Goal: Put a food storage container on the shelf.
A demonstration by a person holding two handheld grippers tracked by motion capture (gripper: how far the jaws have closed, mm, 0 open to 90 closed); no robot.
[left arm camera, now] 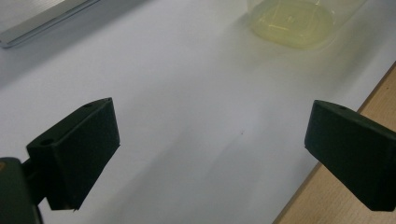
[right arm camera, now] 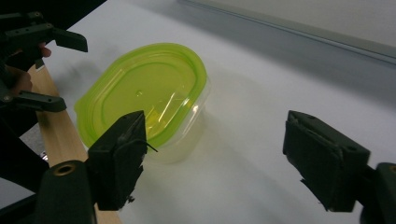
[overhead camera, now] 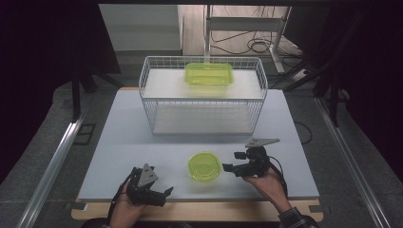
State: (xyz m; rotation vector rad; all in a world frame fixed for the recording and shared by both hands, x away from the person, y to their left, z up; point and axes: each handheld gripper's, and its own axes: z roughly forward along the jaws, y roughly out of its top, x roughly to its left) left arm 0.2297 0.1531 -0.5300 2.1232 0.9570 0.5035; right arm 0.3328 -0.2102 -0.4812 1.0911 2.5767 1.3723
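Note:
A small oval clear tub with a yellow-green lid (overhead camera: 204, 166) sits near the front middle of the white table (overhead camera: 133, 142). My right gripper (overhead camera: 230, 160) is just to its right, pointing at it, jaws open and holding nothing. In the right gripper view the tub (right arm camera: 144, 98) lies ahead and left of the right gripper (right arm camera: 233, 154), close to the left jaw. My left gripper (overhead camera: 164, 195) rests open at the table's front edge, left of the tub. The left gripper (left arm camera: 210, 154) has bare table between its jaws, and the tub (left arm camera: 292, 23) lies farther ahead.
A white wire rack (overhead camera: 204, 102) stands at the back of the table, with a rectangular yellow-green lidded container (overhead camera: 209, 73) on its top shelf. The wooden front edge (left arm camera: 355, 130) runs beside the left gripper. The other hand's gripper (right arm camera: 46, 65) shows beyond the tub.

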